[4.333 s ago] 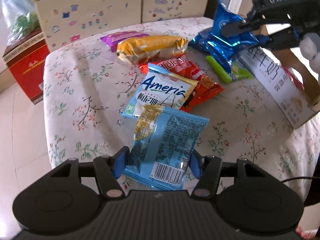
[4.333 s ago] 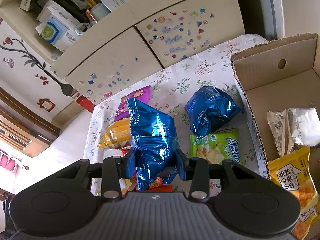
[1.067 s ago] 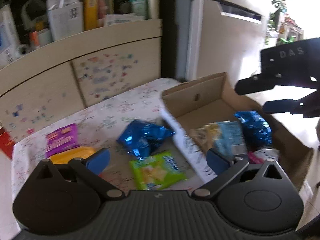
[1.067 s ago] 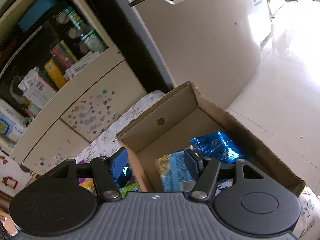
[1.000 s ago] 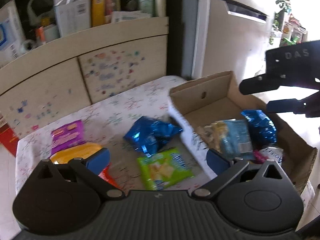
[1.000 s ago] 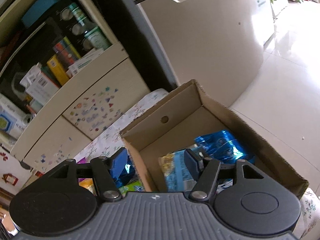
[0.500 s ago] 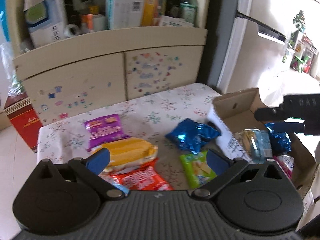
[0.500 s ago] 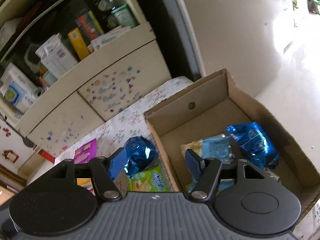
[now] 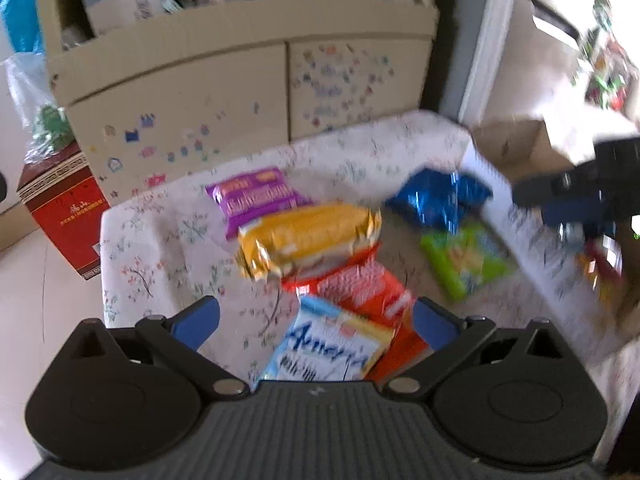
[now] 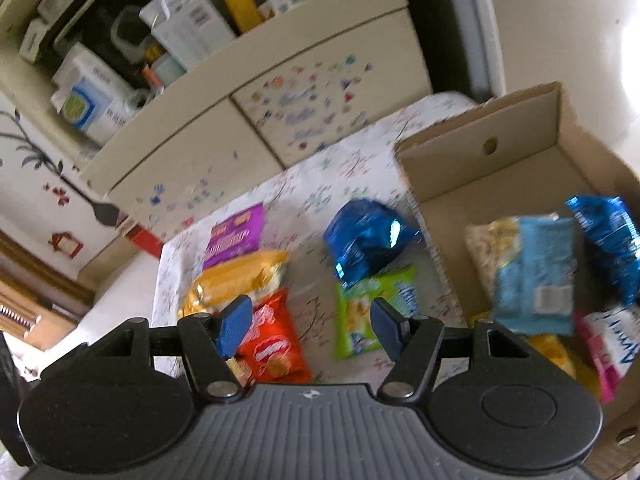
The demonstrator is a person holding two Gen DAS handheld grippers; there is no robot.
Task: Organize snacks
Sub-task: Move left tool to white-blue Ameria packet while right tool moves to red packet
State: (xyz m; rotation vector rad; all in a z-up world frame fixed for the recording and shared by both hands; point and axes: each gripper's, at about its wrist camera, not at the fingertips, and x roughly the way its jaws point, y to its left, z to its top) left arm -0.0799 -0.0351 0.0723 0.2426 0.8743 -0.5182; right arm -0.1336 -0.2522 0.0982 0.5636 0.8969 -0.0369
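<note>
The cardboard box (image 10: 516,160) on the floral-clothed table (image 10: 352,168) holds a light-blue packet (image 10: 536,272), a shiny blue bag (image 10: 612,240), and pink and yellow packs. Purple, yellow, red, green and another blue snack lie on the cloth beside it. The left gripper (image 9: 316,320) and right gripper (image 10: 312,320) both hover spread and empty.

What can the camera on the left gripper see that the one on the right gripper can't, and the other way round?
Only the left wrist view shows the light blue packet under its open jaws, and the right gripper by the box. Only the right wrist view shows inside the cardboard box, with its pale blue packet. Both show the purple packet, yellow packet and green packet.
</note>
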